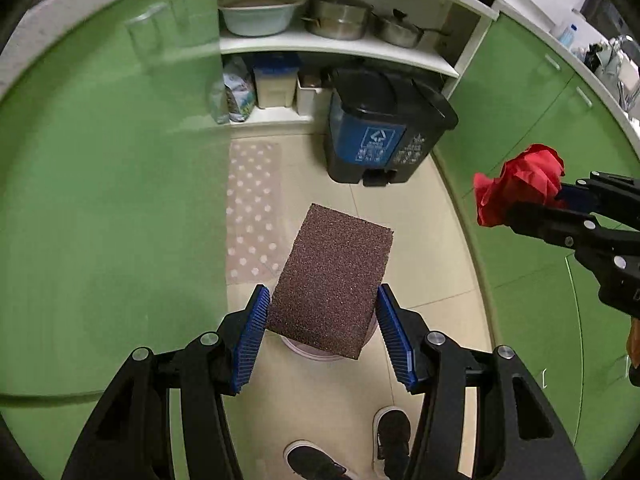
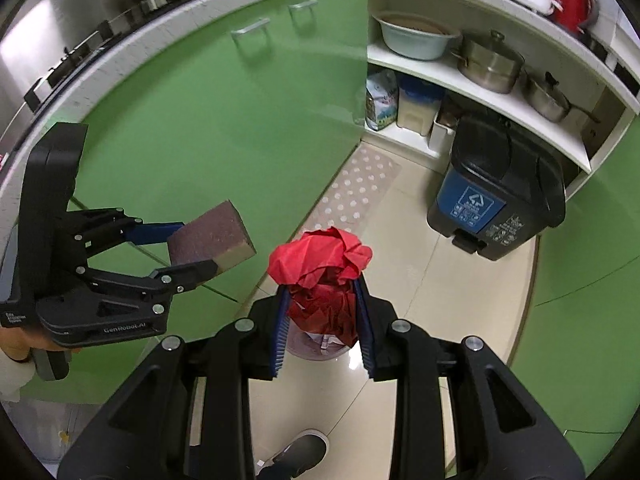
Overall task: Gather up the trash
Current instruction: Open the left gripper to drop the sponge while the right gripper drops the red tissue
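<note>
Green kitchen: sponge (image 1: 332, 280) and red paper (image 2: 320, 276) hide a pink bin (image 2: 316, 350).

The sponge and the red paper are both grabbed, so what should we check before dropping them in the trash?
1. Left gripper holds the brown sponge between its pads: ok.
2. Right gripper holds the crumpled red paper: ok.
3. Small pink bin lies below both grippers: ok.
4. Room left in the pink bin: cannot tell, the paper hides it.
5. Dark pedal bin lids are shut: not ok if that one is the target.
</note>
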### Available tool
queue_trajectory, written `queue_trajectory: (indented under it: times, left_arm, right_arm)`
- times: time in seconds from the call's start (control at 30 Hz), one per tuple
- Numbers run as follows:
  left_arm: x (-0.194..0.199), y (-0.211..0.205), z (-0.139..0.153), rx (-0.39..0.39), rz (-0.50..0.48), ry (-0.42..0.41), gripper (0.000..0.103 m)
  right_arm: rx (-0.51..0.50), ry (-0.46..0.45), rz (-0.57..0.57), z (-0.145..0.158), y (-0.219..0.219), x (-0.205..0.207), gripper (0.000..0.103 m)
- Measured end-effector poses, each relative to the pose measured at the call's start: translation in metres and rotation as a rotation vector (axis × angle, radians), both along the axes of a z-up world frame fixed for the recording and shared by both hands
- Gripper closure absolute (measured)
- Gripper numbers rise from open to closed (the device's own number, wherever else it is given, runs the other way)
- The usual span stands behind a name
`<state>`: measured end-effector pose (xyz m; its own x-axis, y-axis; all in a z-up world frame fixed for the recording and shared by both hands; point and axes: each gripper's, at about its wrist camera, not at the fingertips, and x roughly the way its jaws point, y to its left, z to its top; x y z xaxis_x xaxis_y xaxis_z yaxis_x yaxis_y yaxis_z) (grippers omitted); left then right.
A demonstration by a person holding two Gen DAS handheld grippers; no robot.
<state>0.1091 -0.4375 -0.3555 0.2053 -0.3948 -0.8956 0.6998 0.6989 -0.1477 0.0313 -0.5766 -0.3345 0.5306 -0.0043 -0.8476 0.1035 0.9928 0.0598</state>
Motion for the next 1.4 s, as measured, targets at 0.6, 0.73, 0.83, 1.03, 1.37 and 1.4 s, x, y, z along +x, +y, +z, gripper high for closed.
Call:
queue_trajectory:
  times: [0.6, 0.73, 0.83, 1.03, 1.37, 1.4]
  left_arm:
    - [0.009, -0.009, -0.017, 0.006, 0.023, -0.013, 0.005]
    - [0.012, -0.004, -0.013, 0.006, 0.038, -0.022, 0.005]
    - [0.016, 0.003, -0.008, -0.001, 0.058, -0.027, 0.005]
    - [0.025, 0.014, -0.007, -0.007, 0.080, -0.032, 0.005]
    - [0.036, 0.023, -0.012, -0.010, 0.103, -0.019, 0.005]
    - [0.036, 0.024, -0.014, -0.007, 0.101, -0.018, 0.005]
  right_arm:
    - [0.033, 0.024, -0.012, -0.033, -0.021, 0.003, 0.074]
    - [0.034, 0.027, 0.000, -0.033, -0.018, 0.006, 0.074]
    - [0.038, 0.033, 0.014, -0.034, -0.014, 0.010, 0.074]
    - [0.048, 0.040, 0.039, -0.038, -0.004, 0.025, 0.074]
    - [0.057, 0.063, 0.041, -0.047, -0.001, 0.039, 0.009]
    - [0.061, 0.069, 0.037, -0.049, -0.001, 0.040, 0.007]
